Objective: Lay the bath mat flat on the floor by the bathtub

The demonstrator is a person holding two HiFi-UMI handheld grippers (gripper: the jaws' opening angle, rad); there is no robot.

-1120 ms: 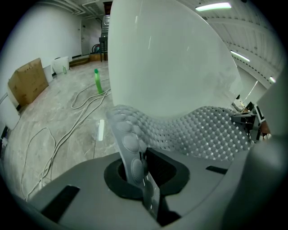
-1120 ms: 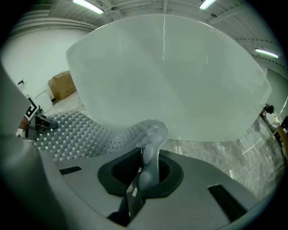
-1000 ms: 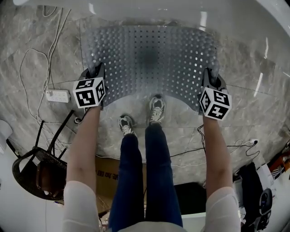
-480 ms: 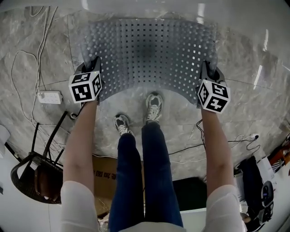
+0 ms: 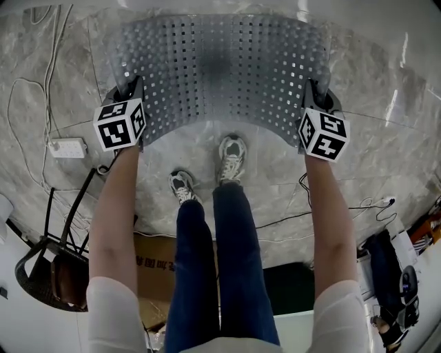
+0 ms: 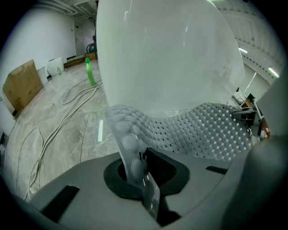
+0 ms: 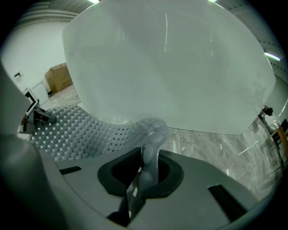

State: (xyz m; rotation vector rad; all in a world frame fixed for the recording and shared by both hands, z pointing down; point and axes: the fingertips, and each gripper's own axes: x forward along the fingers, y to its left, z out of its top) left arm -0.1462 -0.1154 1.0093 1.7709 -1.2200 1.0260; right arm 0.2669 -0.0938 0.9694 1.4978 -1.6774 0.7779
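A translucent grey bath mat [image 5: 220, 69] full of small holes hangs stretched between both grippers, sagging toward the marble floor beside the white bathtub [image 5: 220, 5]. My left gripper [image 5: 129, 93] is shut on the mat's near left corner, my right gripper [image 5: 313, 95] on its near right corner. In the left gripper view the bumpy mat edge [image 6: 130, 143] runs into the closed jaws, with the tub wall [image 6: 166, 54] right ahead. In the right gripper view the mat's corner [image 7: 150, 134] is pinched the same way before the tub [image 7: 171, 67].
The person's two shoes [image 5: 233, 157] stand just behind the mat's near edge. A power strip [image 5: 67, 147] and cables lie at the left, a dark chair [image 5: 52, 262] at the lower left, a cardboard sheet [image 5: 155, 265] behind the feet.
Both grippers have sunk toward the floor with the mat, which now spreads wider and closer to the tiles by the tub. The grips are unchanged.
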